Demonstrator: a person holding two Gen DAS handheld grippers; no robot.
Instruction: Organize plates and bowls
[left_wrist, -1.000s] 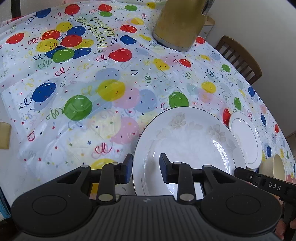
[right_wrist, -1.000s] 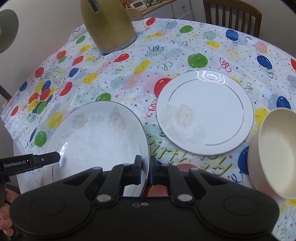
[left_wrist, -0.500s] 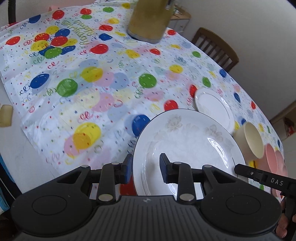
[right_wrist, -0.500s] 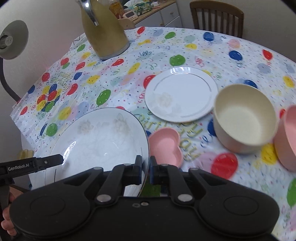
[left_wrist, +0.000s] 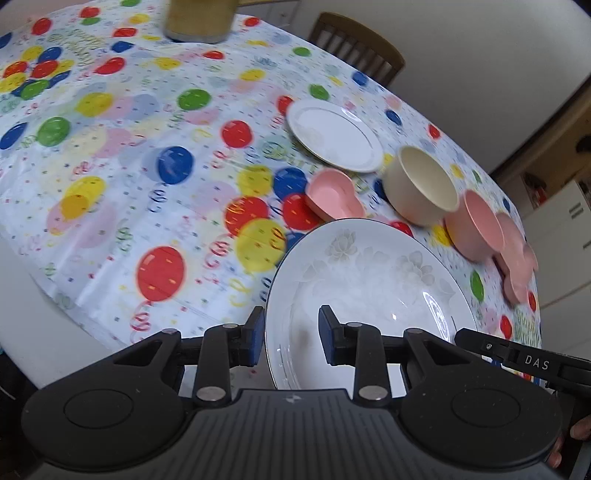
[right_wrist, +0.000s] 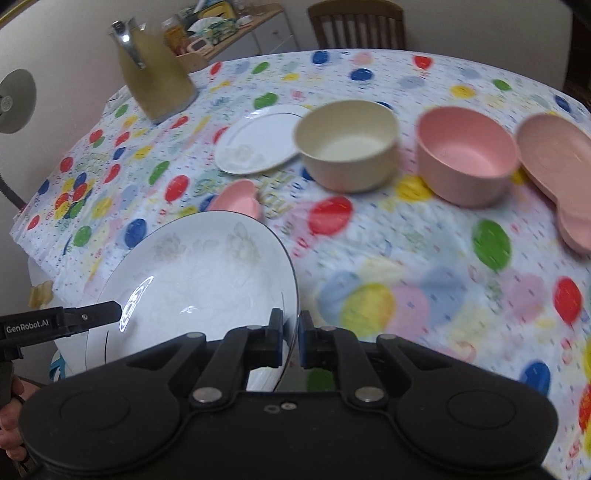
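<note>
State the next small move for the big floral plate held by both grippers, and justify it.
Probably carry the big floral plate toward the small white plate. Both the left gripper and right gripper pinch its rim, holding it above the tablecloth.

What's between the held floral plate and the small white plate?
The small pink heart dish sits between the large floral plate and the small white plate, on tablecloth; both wrist views show it.

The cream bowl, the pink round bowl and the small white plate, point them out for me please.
cream bowl (right_wrist: 347, 146): right wrist view, on its inner floor.
pink round bowl (right_wrist: 466, 154): right wrist view, on its inner floor.
small white plate (left_wrist: 334, 136): left wrist view, on its flat centre.
</note>
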